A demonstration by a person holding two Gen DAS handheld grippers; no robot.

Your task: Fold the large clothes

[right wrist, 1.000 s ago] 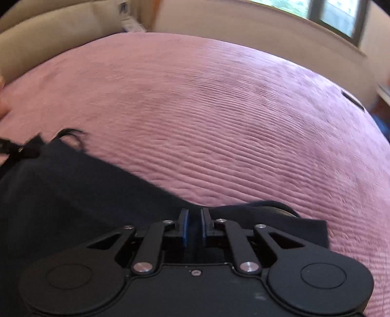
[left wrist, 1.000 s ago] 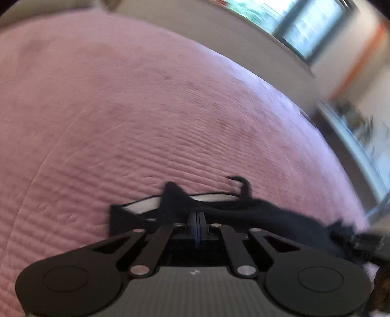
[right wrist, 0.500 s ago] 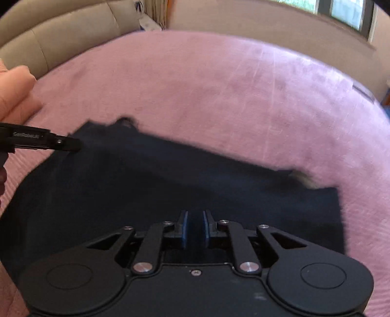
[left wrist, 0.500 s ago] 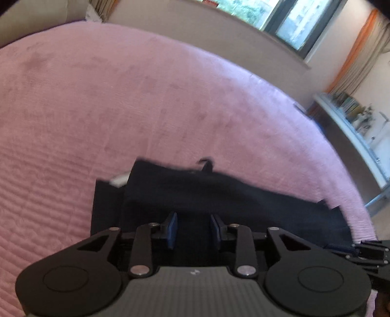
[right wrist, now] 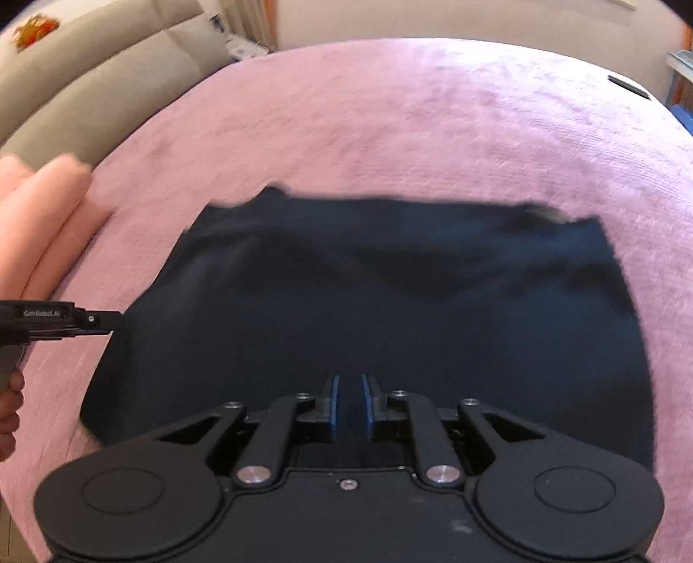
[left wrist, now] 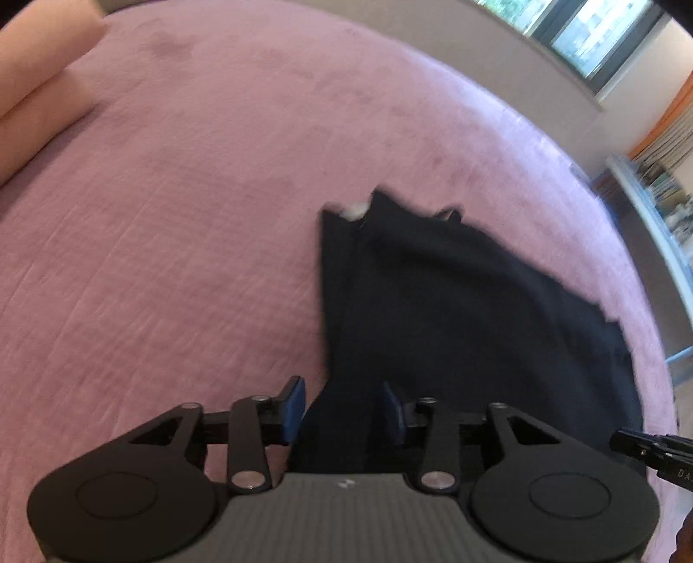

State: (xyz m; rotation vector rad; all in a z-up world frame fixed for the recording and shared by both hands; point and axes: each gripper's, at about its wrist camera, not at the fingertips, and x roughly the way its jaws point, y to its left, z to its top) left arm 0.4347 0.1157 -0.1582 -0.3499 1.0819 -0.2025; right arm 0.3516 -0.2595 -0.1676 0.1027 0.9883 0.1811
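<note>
A black garment (left wrist: 454,303) lies folded flat on the pink bedspread (left wrist: 195,216), with a small white tag (left wrist: 356,211) at its far corner. My left gripper (left wrist: 344,407) hovers at the garment's near left edge. Its jaws are opening, and cloth lies loose between the blue pads (left wrist: 294,402), which do not press on it. In the right wrist view the garment (right wrist: 390,303) fills the middle as a rough rectangle. My right gripper (right wrist: 350,402) hangs over its near edge, jaws a little apart and opening, gripping nothing. The left gripper (right wrist: 104,322) shows side-on at the cloth's left edge.
A beige padded headboard or sofa (right wrist: 86,78) runs along the bed's far left. A blurred peach-coloured shape (right wrist: 47,203) sits at the bed's left side. A window (left wrist: 584,39) and a shelf with books (left wrist: 658,190) stand beyond the right edge. A hand (right wrist: 8,402) holds the left gripper's handle.
Both grippers have let go of the garment's edge and drawn back and up. The jaws have parted, the left more widely. The garment now lies folded ahead of them.
</note>
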